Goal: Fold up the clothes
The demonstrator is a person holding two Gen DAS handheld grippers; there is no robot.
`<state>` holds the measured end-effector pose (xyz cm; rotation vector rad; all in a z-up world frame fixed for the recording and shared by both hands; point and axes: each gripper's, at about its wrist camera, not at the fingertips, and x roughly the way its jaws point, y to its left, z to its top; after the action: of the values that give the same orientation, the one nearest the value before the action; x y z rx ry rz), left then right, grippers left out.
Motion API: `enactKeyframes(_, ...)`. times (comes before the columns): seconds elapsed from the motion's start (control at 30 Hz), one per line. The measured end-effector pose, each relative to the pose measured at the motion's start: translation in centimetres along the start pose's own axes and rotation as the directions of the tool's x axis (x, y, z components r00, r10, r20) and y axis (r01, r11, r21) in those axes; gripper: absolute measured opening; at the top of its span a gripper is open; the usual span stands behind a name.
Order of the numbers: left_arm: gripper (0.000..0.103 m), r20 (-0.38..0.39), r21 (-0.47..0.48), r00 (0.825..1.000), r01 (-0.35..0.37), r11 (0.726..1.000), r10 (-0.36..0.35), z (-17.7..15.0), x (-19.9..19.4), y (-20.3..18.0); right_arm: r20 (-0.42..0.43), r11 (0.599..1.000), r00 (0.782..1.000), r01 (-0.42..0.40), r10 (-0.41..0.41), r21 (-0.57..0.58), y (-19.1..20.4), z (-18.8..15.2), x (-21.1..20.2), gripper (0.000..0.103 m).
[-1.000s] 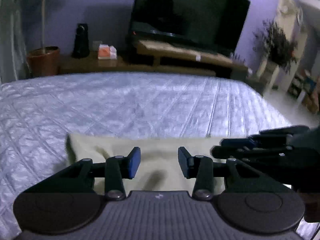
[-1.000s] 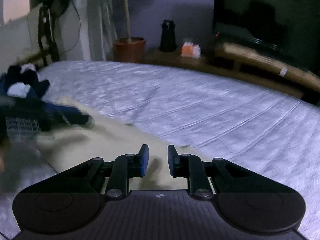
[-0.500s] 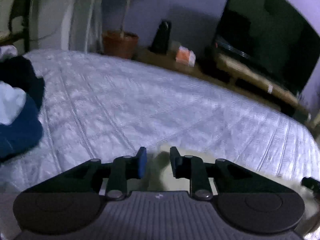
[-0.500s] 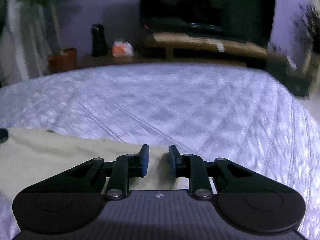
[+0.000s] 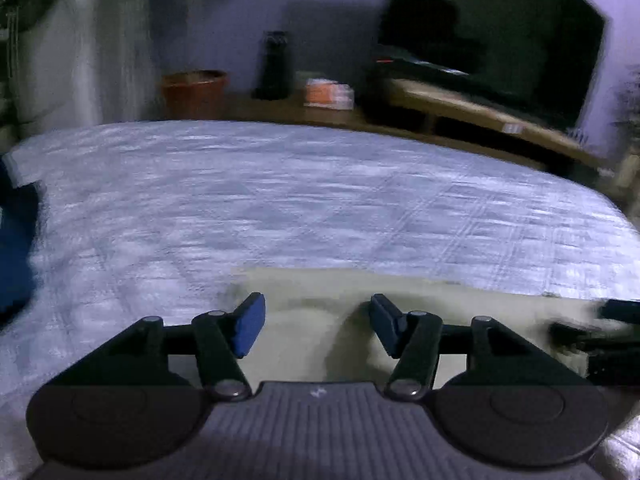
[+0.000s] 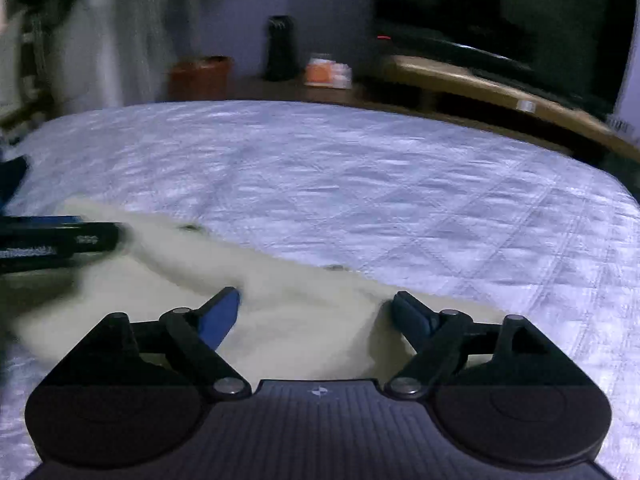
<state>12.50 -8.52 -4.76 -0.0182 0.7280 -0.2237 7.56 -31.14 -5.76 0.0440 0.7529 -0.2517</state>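
Garment (image 6: pixel 280 320): lies on the bed (image 6: pixel 360 184), at its near edge.
Clothes pile (image 5: pixel 16 248): on the bed, left of the garment.
Plant pot (image 6: pixel 200 76): behind the bed, far left.
Television (image 6: pixel 500 12): behind the bed, far right, on a stand (image 6: pixel 480 80).

Dim room: quilted bed (image 5: pixel 320 200), dark television (image 5: pixel 492 40) on low wooden stand (image 5: pixel 480 112), purple wall (image 5: pixel 224 20).

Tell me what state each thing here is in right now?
Left gripper: jaws opening, nothing pinched.
Right gripper: jaws opening wide, nothing pinched.
Pale yellow garment: lying flat on the quilt, let go.
Television: screen dark.
Dark blue clothes: lying at the quilt's left edge.
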Motion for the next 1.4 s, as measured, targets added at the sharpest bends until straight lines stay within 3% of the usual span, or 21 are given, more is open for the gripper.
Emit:
enactKeyframes(0.07, 0.061, -0.011, -0.081, 0.998, -0.059, 0.995, 0.058, 0.2, -0.2, 1.9, -0.009, 0.996, 0.997, 0.076, -0.076, 0.036, -2.1, -0.3, -0.3, 0.088)
enactKeyframes(0.1, 0.054, -0.011, -0.110, 0.996, -0.090, 0.990, 0.090, 0.4, -0.5, 2.7, -0.016, 0.993, 0.996, 0.091, -0.090, 0.069, -3.2, -0.5, -0.6, 0.087)
enactKeyframes(0.17, 0.052, 0.024, -0.107, 0.988, -0.150, 0.983, 0.153, 0.8, -1.7, 3.4, -0.023, 0.985, 0.994, 0.113, -0.111, 0.134, -5.0, -0.9, -1.2, 0.080)
enactKeyframes(0.2, 0.052, 0.060, -0.103, 0.987, -0.145, 0.984, 0.151, 1.0, -2.4, 3.2, -0.027, 0.978, 0.992, 0.123, -0.121, 0.166, -5.9, -1.1, -1.6, 0.080)
enactKeyframes(0.27, 0.054, 0.109, -0.081, 0.988, -0.097, 0.992, 0.105, 1.3, -3.6, 2.1, -0.007, 0.959, 0.998, 0.068, -0.069, 0.275, -7.4, -1.4, -2.7, 0.080)
enactKeyframes(0.4, 0.055, 0.107, 0.083, 0.994, -0.026, 0.996, 0.017, -0.5, -4.1, -2.0, 0.030, 0.888, 0.998, -0.060, 0.052, 0.455, -8.8, -2.2, -4.5, 0.078)
enactKeyframes(0.43, 0.055, 0.103, 0.105, 0.995, 0.001, 0.995, -0.012, -0.8, -4.2, -2.6, 0.043, 0.891, 0.997, -0.073, 0.060, 0.448, -8.5, -2.2, -5.0, 0.075)
enactKeyframes(0.53, 0.055, 0.110, 0.160, 0.991, 0.052, 0.986, -0.070, -1.5, -5.0, -4.2, 0.115, 0.967, 0.989, -0.121, 0.097, 0.222, -4.5, -1.2, -6.0, 0.065)
enactKeyframes(0.6, 0.061, 0.092, 0.184, 0.991, 0.083, 0.979, -0.101, -1.9, -4.9, -4.8, 0.126, 0.978, 0.978, -0.182, 0.169, 0.102, -1.8, -0.8, -5.2, 0.028)
enactKeyframes(0.7, 0.063, -0.004, 0.167, 0.995, 0.102, 0.981, -0.103, -2.2, -2.5, -4.3, 0.093, 0.960, 0.961, -0.269, 0.262, 0.076, 0.5, -0.1, -2.6, 0.030)
enactKeyframes(0.83, 0.065, 0.003, 0.150, 0.997, 0.072, 0.986, -0.073, -2.4, -3.5, -3.1, 0.017, 0.967, 0.970, -0.241, 0.241, 0.080, 1.2, -0.2, 0.9, 0.030)
enactKeyframes(0.9, 0.063, 0.018, 0.130, 0.999, 0.037, 0.991, -0.040, -2.4, -4.4, -2.3, 0.036, 0.981, 0.983, -0.181, 0.179, 0.069, 0.5, -0.6, 0.9, 0.028)
enactKeyframes(0.93, 0.063, 0.008, 0.104, 0.999, 0.031, 0.994, -0.032, -2.3, -4.4, -1.7, 0.036, 0.993, 0.994, -0.105, 0.103, 0.058, 0.0, -0.4, 0.7, 0.029)
enactKeyframes(0.97, 0.063, -0.003, 0.078, 1.000, 0.024, 0.997, -0.024, -2.3, -4.5, -1.1, 0.038, 0.998, 0.999, -0.025, 0.023, 0.054, -0.5, -0.3, 0.4, 0.037)
enactKeyframes(1.0, 0.063, -0.017, 0.051, 1.000, 0.019, 0.999, -0.018, -2.2, -4.5, -0.5, 0.039, 0.997, 0.999, 0.016, -0.019, 0.075, -1.2, -0.3, 0.2, 0.040)
enactKeyframes(1.07, 0.063, -0.057, -0.003, 0.998, 0.024, 1.000, -0.024, -2.2, -4.7, 0.5, 0.035, 0.990, 0.999, 0.028, -0.034, 0.138, -2.5, -0.2, -0.1, 0.040)
enactKeyframes(1.13, 0.064, -0.075, -0.022, 0.997, 0.029, 0.999, -0.031, -2.1, -5.3, 0.9, 0.078, 0.997, 0.997, -0.021, 0.015, 0.080, -1.5, -0.1, -1.2, 0.041)
enactKeyframes(1.27, 0.067, -0.072, -0.015, 0.997, 0.015, 1.000, -0.016, -1.9, -6.6, 1.2, 0.146, 0.974, 0.974, -0.148, 0.174, -0.172, 3.0, -0.2, -4.0, 0.076)
enactKeyframes(1.4, 0.074, -0.003, -0.106, 1.000, -0.014, 0.994, 0.014, -1.4, -10.3, 4.2, 0.146, 0.898, 0.946, -0.216, 0.290, -0.384, 6.5, -1.0, -5.9, 0.074)
